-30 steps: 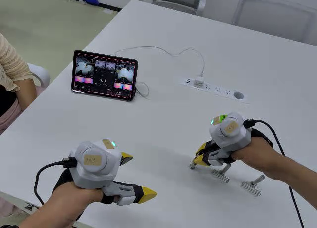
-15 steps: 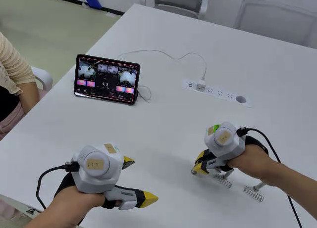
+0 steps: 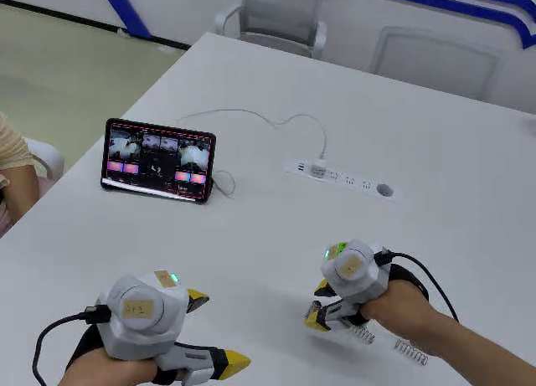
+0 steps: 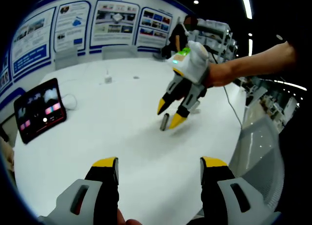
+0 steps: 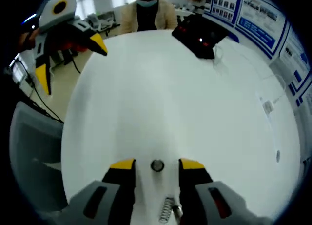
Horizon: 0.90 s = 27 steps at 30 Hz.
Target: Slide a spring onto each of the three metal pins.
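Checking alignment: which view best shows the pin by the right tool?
Left gripper view: the metal pin shows side-on beside the right tool. The right gripper view gives its round end; in the head view the tool covers it.

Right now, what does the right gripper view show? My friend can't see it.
The right gripper reaches over a white table, its open yellow-tipped jaws either side of a metal pin, with a spring near the view's bottom edge. The left gripper is open at the upper left; a tablet stands far across the table.
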Each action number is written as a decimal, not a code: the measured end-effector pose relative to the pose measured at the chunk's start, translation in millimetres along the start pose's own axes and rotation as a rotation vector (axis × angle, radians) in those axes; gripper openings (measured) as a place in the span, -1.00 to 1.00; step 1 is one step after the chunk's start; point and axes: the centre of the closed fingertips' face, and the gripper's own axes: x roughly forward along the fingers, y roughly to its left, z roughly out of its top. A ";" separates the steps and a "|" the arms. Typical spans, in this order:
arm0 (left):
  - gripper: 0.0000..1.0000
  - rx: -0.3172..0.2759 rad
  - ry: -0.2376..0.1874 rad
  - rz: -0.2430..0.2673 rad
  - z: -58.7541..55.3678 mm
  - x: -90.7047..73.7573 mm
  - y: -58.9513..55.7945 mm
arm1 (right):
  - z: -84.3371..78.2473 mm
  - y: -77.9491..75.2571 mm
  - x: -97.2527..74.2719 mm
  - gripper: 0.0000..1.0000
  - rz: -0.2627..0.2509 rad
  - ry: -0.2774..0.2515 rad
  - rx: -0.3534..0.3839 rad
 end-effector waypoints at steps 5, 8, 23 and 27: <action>0.39 0.012 0.002 -0.006 3.4 1.0 0.9 | -6.2 3.2 -11.1 -0.14 -0.008 -0.044 0.065; 0.39 0.017 0.005 -0.013 5.5 3.8 -0.9 | -9.1 6.0 -18.6 -0.09 -0.019 -0.070 0.098; 0.39 0.036 0.002 -0.047 19.4 14.8 -12.0 | 7.4 3.4 -58.1 0.02 -0.085 -0.329 0.366; 0.39 0.047 0.002 -0.056 21.9 16.5 -13.9 | 5.7 7.2 -66.9 0.06 -0.092 -0.350 0.385</action>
